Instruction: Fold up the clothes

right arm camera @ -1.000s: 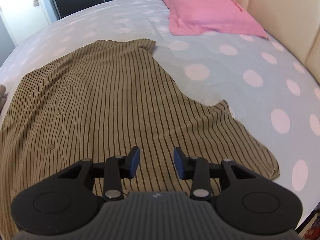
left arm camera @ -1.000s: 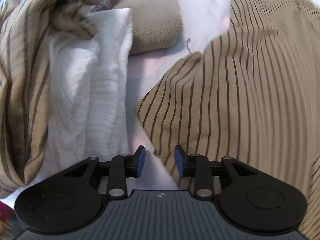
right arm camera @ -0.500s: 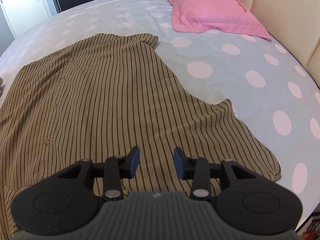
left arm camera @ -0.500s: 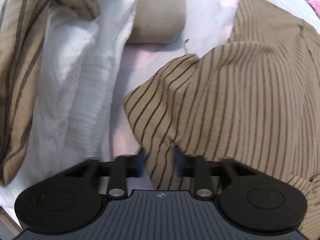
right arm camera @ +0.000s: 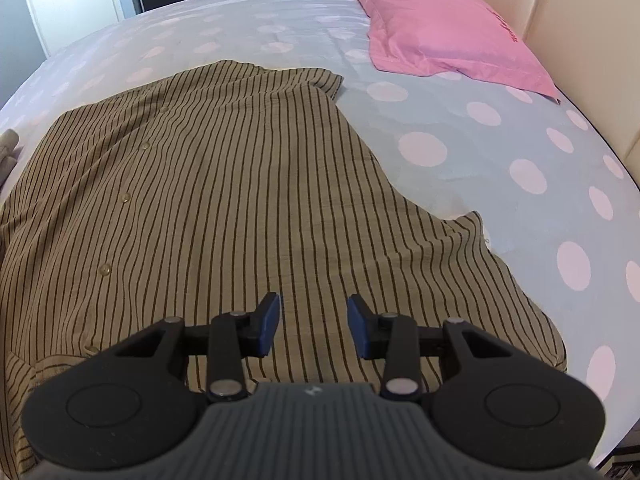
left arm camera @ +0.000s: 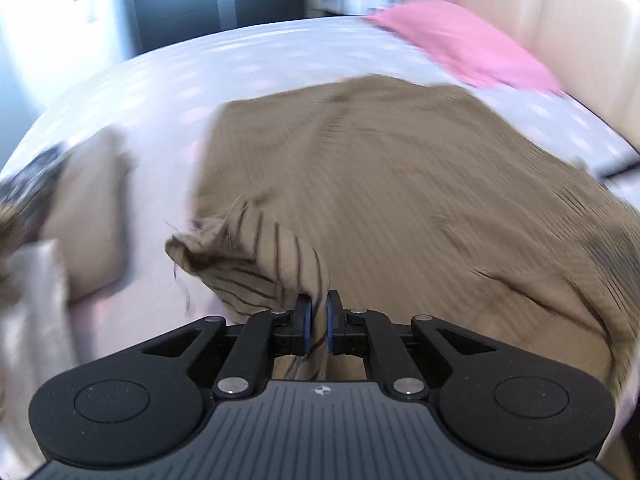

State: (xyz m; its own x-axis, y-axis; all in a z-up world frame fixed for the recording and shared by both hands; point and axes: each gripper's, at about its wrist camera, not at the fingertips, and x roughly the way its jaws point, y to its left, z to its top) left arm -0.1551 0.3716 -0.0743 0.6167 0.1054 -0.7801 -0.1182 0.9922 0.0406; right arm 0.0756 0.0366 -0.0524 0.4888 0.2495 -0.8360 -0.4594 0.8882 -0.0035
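One big bed (right arm camera: 460, 184) with pink dots holds it all. Most of the striped shirt (right arm camera: 224, 200) lies spread flat in the middle, buttons up, with no tidy fold in it that I can see, so I think the folding has only just begun. At 1 o'clock sits a pink pillow (right arm camera: 444, 28). The left gripper (left arm camera: 316, 322) has just squeezed and eased a bit, and it pinches a bunched corner of the shirt. The right gripper (right arm camera: 314, 326) hangs above the cloth, fingers apart, holding nothing.
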